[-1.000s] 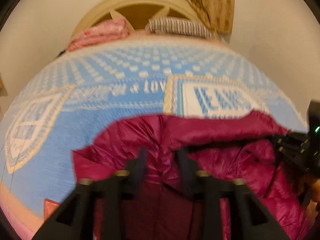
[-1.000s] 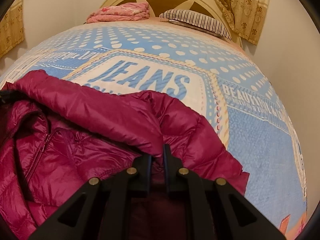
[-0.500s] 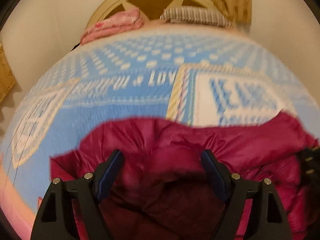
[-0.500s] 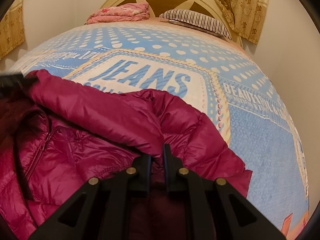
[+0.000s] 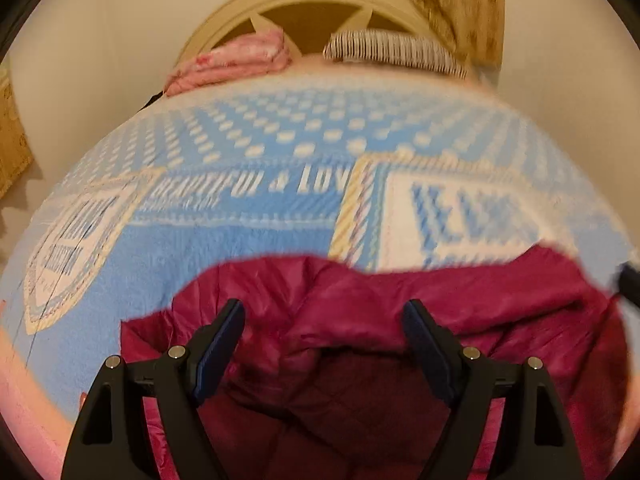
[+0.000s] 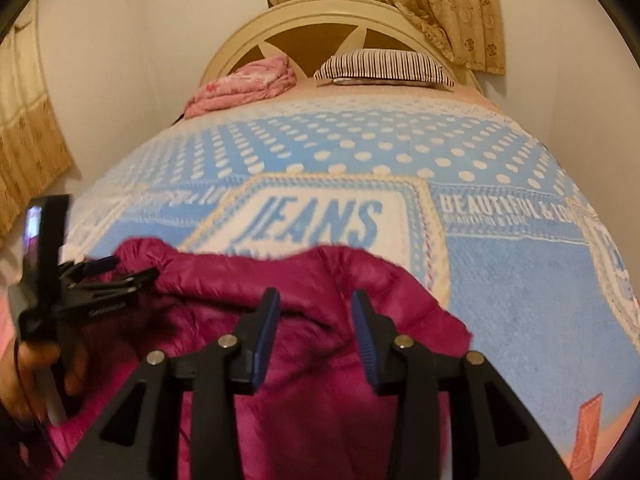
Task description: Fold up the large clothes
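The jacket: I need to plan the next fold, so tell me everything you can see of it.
The jacket is magenta, shiny and quilted like a thin puffer, with a darker quilted lining showing where it lies open. It lies crumpled on the blue blanket at the near end of the bed, one layer folded over, its far edge covering part of the JEANS print. Both the left gripper and right gripper are open just above it, holding nothing; whether their fingers touch it is unclear.

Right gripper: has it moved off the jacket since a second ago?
Yes. The right gripper has opened, releasing the magenta jacket, and swung left: the JEANS panel now sits centred.
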Demonstrator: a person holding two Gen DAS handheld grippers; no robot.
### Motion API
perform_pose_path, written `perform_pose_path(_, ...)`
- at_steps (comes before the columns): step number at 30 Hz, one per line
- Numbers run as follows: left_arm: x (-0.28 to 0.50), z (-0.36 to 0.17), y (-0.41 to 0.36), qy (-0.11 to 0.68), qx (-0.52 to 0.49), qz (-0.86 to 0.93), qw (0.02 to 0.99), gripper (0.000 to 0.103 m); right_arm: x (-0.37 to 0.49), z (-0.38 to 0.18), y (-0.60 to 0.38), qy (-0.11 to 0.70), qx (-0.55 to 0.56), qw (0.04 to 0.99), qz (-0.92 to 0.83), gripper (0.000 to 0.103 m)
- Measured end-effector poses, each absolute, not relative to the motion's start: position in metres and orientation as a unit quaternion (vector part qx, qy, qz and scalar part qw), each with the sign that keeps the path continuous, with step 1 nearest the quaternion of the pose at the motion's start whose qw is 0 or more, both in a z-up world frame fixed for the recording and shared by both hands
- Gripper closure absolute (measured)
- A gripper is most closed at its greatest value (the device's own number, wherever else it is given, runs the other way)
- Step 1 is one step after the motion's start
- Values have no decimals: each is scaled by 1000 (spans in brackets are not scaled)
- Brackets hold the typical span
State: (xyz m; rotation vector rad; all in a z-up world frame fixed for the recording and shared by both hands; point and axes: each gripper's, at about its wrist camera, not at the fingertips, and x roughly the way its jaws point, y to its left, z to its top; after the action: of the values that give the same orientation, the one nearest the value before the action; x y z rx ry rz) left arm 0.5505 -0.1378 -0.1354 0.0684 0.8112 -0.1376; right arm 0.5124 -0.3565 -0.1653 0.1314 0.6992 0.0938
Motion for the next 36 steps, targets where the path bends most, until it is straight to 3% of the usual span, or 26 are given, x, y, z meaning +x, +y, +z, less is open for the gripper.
perform_pose_path(4, 554, -128, -156, 391, 28, -97, 915, 22, 539, -169, -340, 341, 76, 935, 55, 63)
perform_pose_path(14, 567, -185, -156, 426, 20, -90, 900, 21, 554, -223, -327, 378, 85, 920, 53, 62)
perform_pose_path(36, 567, -202, -171, 423, 75, -60, 901, 13, 562, -241, -314, 397, 44, 916, 29, 61)
